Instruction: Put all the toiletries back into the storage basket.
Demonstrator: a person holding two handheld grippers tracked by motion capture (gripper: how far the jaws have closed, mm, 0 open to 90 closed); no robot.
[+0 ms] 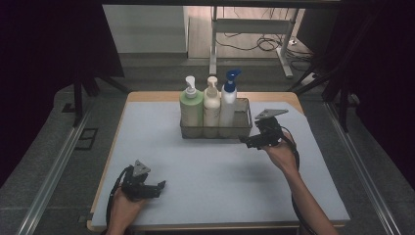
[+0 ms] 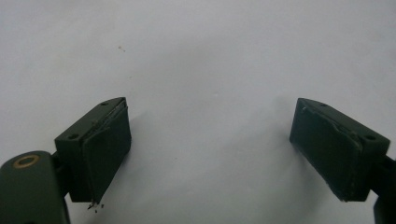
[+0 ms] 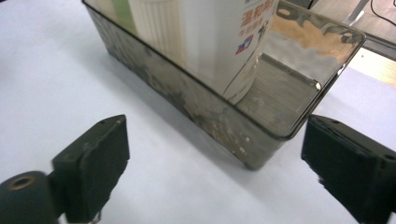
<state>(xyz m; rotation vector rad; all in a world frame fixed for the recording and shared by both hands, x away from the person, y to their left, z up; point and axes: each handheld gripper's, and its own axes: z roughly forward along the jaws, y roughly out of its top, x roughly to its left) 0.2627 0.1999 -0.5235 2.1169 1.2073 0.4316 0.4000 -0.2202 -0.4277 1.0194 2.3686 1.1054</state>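
Evidently the three pump bottles, green, cream and white with a blue pump, stand upright in a row inside the clear tray at the far middle of the bench, packed to its left so the right end stays bare. The right gripper sits just beside the tray's near right corner, likely placed to take that corner; its jaws are spread wide, holding nothing, the corner lying between them but untouched. The left gripper rests low near the front left, well apart from the tray, jaws released over bare mat
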